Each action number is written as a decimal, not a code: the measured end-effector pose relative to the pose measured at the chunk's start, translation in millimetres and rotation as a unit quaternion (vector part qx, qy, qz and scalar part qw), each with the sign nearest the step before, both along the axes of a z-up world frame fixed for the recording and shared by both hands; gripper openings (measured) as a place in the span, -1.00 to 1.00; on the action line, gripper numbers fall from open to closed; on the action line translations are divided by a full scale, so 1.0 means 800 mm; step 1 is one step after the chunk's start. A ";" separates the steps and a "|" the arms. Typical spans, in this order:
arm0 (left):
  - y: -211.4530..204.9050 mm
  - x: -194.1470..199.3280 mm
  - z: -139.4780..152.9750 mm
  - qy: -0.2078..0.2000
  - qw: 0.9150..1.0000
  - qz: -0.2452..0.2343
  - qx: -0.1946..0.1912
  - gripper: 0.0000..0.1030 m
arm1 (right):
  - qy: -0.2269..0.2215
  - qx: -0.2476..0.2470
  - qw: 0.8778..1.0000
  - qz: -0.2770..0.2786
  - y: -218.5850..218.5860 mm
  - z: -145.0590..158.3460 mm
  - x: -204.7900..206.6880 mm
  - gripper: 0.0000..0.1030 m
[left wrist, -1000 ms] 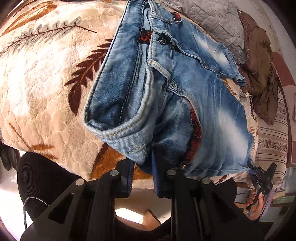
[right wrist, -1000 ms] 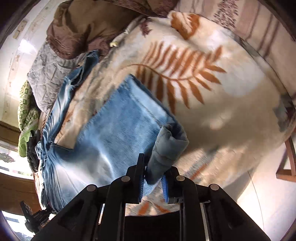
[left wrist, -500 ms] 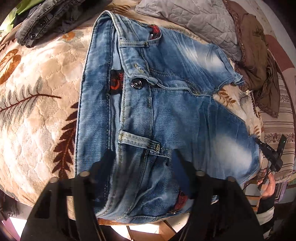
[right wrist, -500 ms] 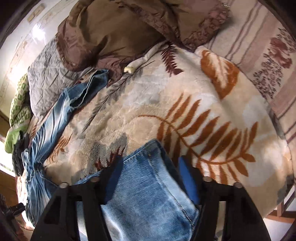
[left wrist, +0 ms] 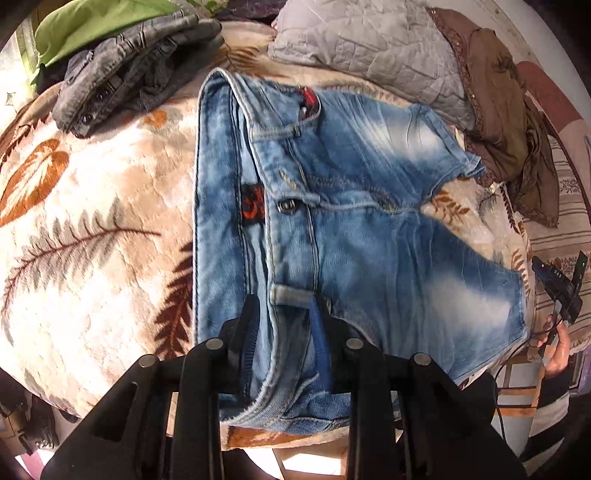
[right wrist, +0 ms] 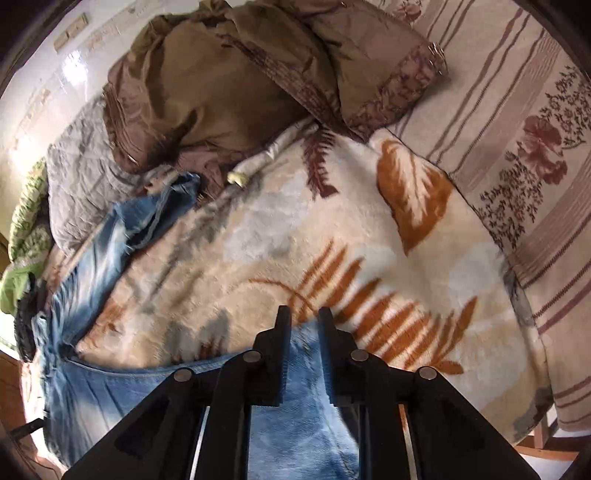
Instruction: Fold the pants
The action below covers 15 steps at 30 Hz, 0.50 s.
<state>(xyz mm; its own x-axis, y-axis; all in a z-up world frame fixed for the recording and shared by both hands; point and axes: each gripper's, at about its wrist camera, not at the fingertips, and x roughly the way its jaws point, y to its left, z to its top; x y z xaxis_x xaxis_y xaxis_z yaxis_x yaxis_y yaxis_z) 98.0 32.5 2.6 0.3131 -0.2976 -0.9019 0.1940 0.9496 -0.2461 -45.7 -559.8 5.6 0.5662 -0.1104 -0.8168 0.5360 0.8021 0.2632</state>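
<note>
Light blue jeans [left wrist: 354, 236] lie on a cream blanket with leaf print [left wrist: 92, 221], waistband to the left, legs folded back toward the right. My left gripper [left wrist: 284, 314] has its jaws partly closed around the waistband near a belt loop; the denim fills the gap. In the right wrist view the jeans [right wrist: 110, 387] stretch along the left and under the tool. My right gripper [right wrist: 304, 321] has its jaws close together over the folded leg end [right wrist: 303, 417], with denim between them. The other gripper shows in the left wrist view [left wrist: 561, 288], held by a hand.
A brown garment [right wrist: 221, 74] and a grey quilted pillow [left wrist: 369, 48] lie at the far side. Dark grey folded pants [left wrist: 129, 66] and green cloth [left wrist: 92, 22] lie at the far left. A striped floral sheet [right wrist: 517, 147] covers the right. The bed edge is near me.
One second ago both grippers held bunched denim lifted. Half a second ago both jaws were wide open over the laid jeans. Now both have narrowed around the denim again.
</note>
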 end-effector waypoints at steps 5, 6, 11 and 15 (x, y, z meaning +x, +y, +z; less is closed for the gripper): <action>0.006 0.086 0.005 0.005 0.998 0.063 -0.030 0.40 | -0.054 0.078 0.994 0.055 0.030 0.021 0.087 -0.04; 0.003 0.104 -0.003 0.020 0.997 0.070 -0.037 0.40 | -0.062 0.113 0.990 0.061 0.036 0.016 0.110 0.00; -0.016 0.164 -0.050 0.071 0.992 0.098 -0.041 0.40 | -0.061 0.212 0.973 0.065 0.062 -0.037 0.227 0.00; -0.024 0.181 -0.068 0.075 0.992 0.098 -0.025 0.40 | -0.024 0.241 0.969 0.040 0.076 -0.088 0.300 -0.09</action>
